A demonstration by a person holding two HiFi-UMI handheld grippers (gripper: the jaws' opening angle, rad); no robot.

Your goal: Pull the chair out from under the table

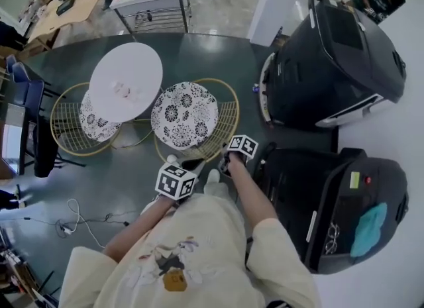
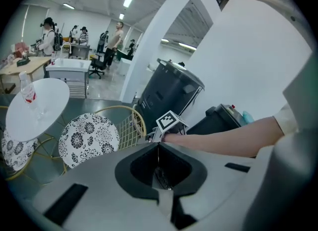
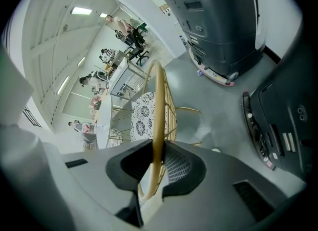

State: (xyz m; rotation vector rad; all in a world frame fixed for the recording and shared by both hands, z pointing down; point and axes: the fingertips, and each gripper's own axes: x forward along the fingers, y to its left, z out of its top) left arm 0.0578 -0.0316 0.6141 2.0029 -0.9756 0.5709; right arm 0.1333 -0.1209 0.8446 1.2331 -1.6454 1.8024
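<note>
Plainly right gripper (image 3: 158,150) fingers clamp chair (image 1: 184,116) rim; left gripper (image 2: 158,145) fingers together, empty; table (image 1: 136,65) half-hides other chair (image 1: 97,126).

An open-plan office or lab — beyond the round white table (image 1: 126,80) stand a light wooden desk (image 1: 73,5) and standing people (image 2: 117,36); to its right, bulky dark grey office machines (image 1: 331,61).

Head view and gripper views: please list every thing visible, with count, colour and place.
table: one, white, round, upper left.
chairs: two, gold wire, patterned cushions; near chair at the grippers, far chair partly under the table.
bottle: one, clear, on the table.
machines: two, dark grey, right: upper machine, lower machine.
cloth: one, teal, on the lower machine.
cables: white, floor, lower left.
left gripper: grey, shut, empty.
right gripper: grey, shut on the near chair's rim.
</note>
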